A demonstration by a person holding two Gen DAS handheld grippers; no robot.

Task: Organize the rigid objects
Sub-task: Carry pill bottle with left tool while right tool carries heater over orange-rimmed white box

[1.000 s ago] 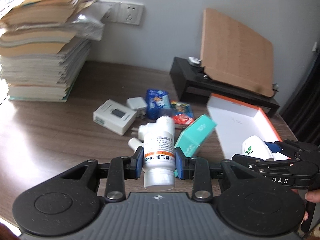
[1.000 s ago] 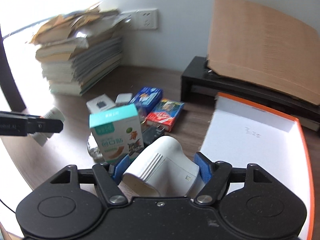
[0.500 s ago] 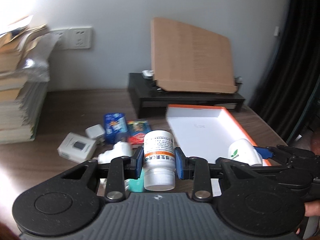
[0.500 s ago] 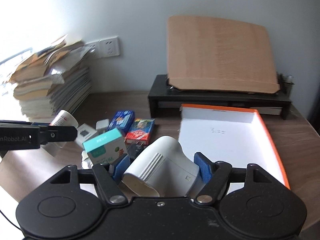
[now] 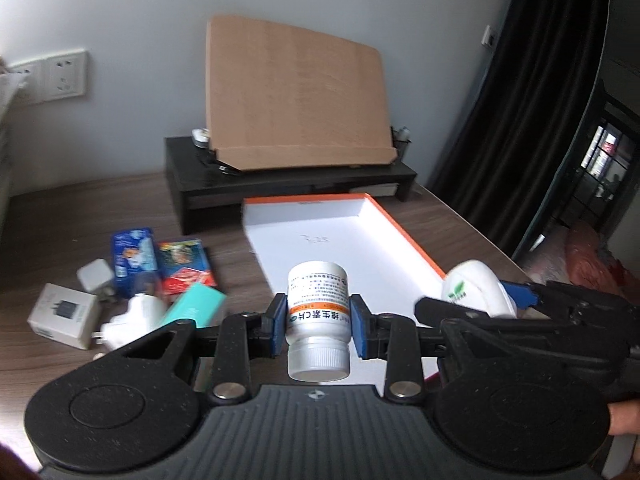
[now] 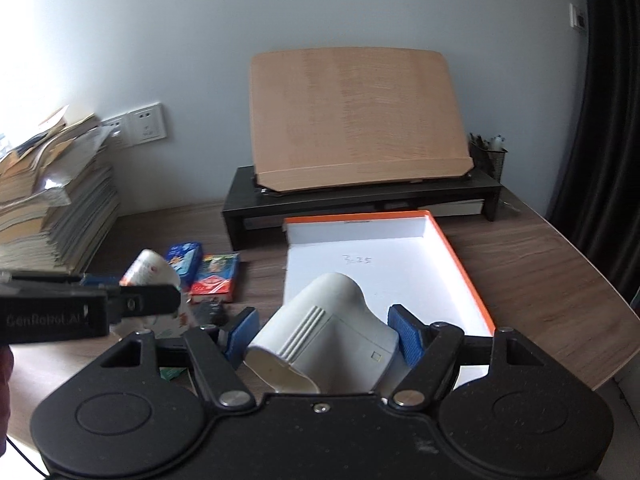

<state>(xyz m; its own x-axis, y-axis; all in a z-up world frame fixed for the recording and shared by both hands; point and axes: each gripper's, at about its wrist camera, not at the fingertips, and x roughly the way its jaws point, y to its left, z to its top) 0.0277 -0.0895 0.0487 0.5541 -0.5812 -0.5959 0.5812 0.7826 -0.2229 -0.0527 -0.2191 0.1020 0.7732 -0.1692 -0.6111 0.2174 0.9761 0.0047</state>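
My left gripper [image 5: 318, 326] is shut on a white pill bottle [image 5: 318, 312] with an orange band, its cap toward the camera, held above the near end of the orange-rimmed white box [image 5: 404, 236]. My right gripper [image 6: 322, 338] is shut on a white plastic plug-in device [image 6: 328, 344], also over that box [image 6: 460, 268]. In the left wrist view the right gripper [image 5: 480, 300] shows at the right with the device [image 5: 476, 290]. The right wrist view has the left gripper [image 6: 132, 302] and bottle [image 6: 150, 270] at the left.
Loose on the wooden desk [image 5: 80, 216] lie a blue pack [image 5: 134, 258], a red pack [image 5: 186, 270], a teal box [image 5: 194, 310], a white charger box [image 5: 64, 316] and white plugs [image 5: 134, 314]. A black riser [image 6: 360, 200] bears a tilted wooden board [image 6: 356, 116]. Stacked papers [image 6: 52, 196] stand left.
Both grippers have swung to the right and lifted with their loads, from over the clutter to over the near end of the white box. Neither grip has altered.
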